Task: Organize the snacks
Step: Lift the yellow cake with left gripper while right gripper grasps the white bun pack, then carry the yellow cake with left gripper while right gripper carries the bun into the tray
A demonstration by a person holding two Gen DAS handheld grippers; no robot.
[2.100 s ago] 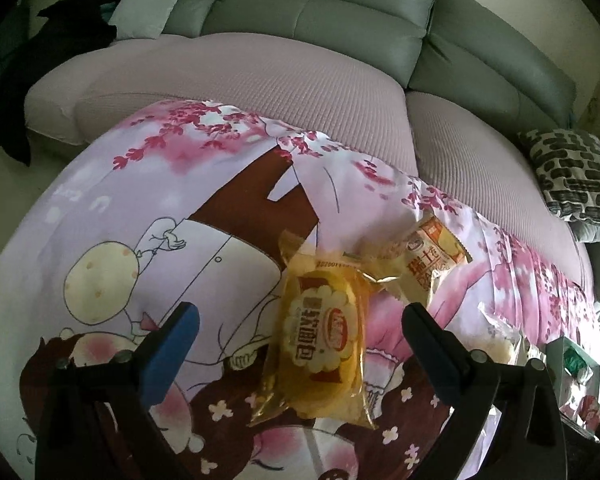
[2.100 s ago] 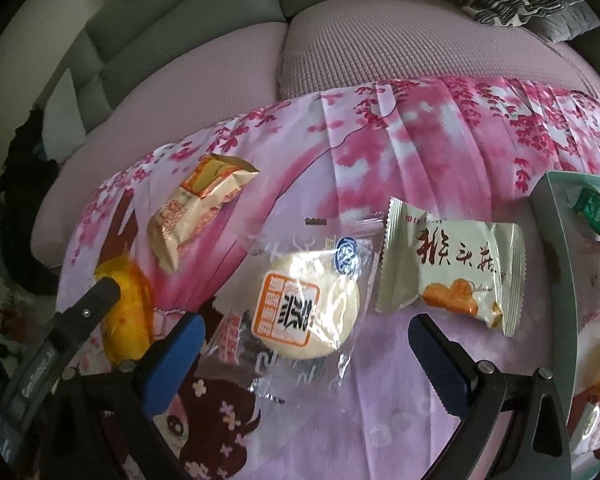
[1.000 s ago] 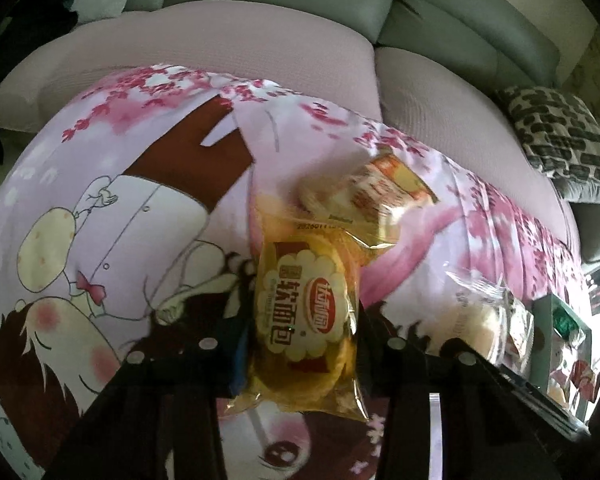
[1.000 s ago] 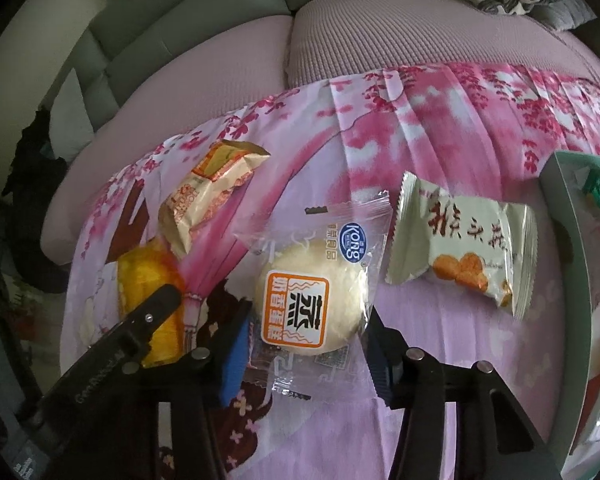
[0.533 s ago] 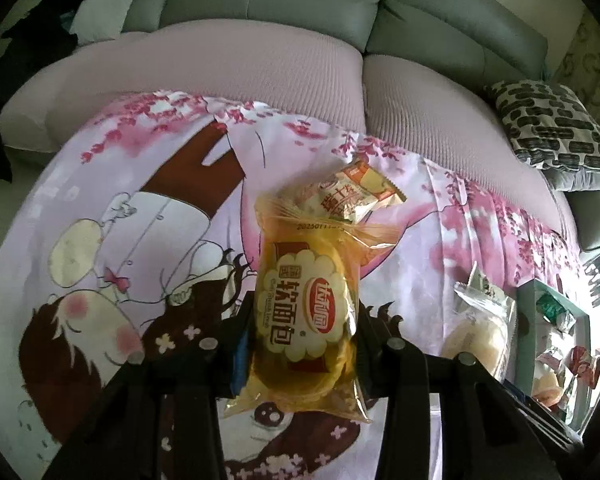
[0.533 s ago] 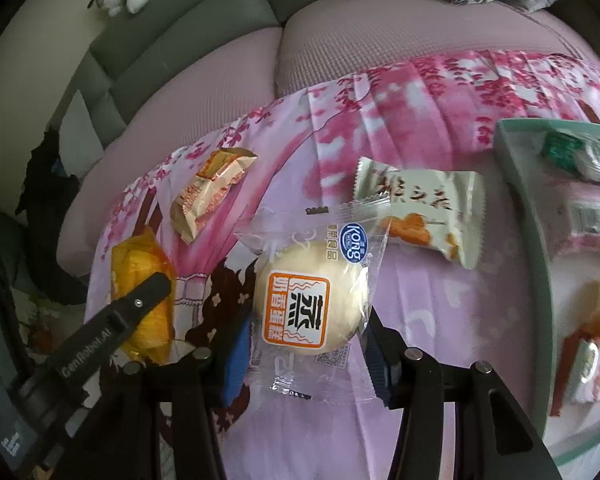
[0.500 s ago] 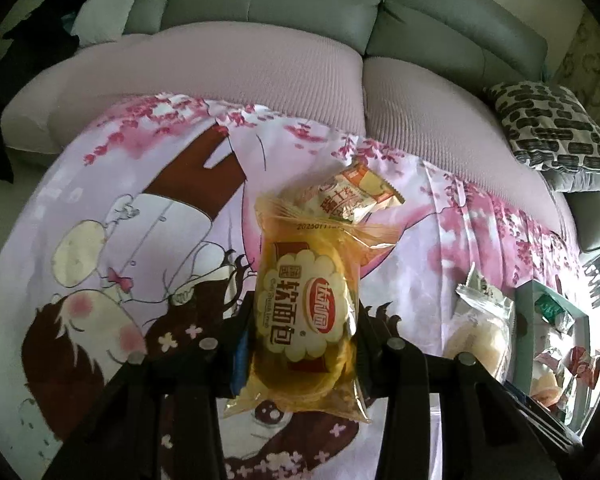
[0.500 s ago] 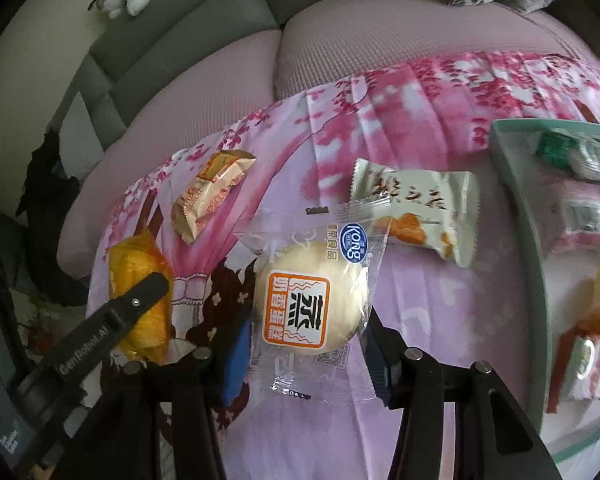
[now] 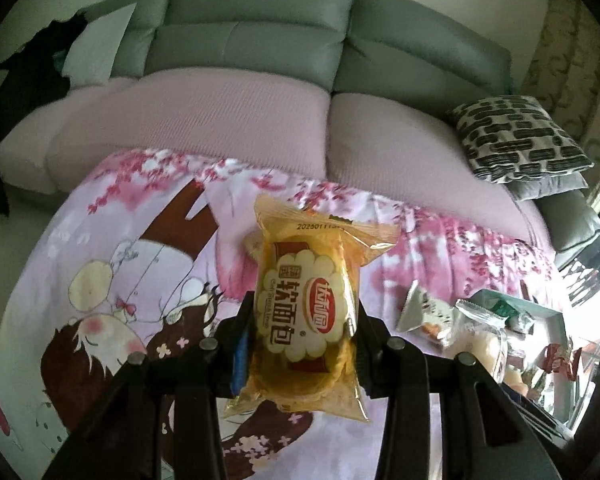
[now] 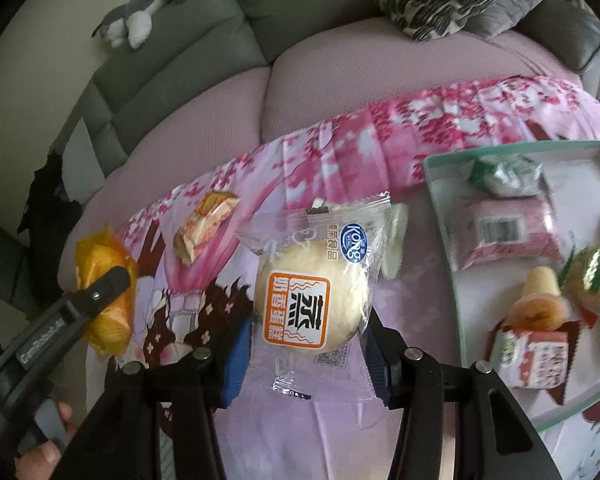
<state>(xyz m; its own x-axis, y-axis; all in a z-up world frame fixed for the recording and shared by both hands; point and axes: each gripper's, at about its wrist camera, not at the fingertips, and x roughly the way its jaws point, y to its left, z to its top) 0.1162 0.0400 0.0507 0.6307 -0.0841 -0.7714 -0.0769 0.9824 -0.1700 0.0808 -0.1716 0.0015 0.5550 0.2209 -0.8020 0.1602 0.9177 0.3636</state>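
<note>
My left gripper (image 9: 302, 344) pinches the yellow bread packet (image 9: 306, 308); my right gripper (image 10: 308, 344) pinches the steamed cake packet (image 10: 312, 280). I carry both level rightward, releasing above the green-rimmed tray (image 10: 440, 216).

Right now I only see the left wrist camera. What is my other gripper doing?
Observer: The right gripper is shut on a white steamed cake in a clear wrapper.
Operator: Is the tray near it?
Observer: Yes, the green-rimmed tray lies just right of the cake, with a pink packet inside.
Operator: Is any snack hiding behind my yellow bread?
Observer: An orange packet lies on the cloth, apart from the bread.
</note>
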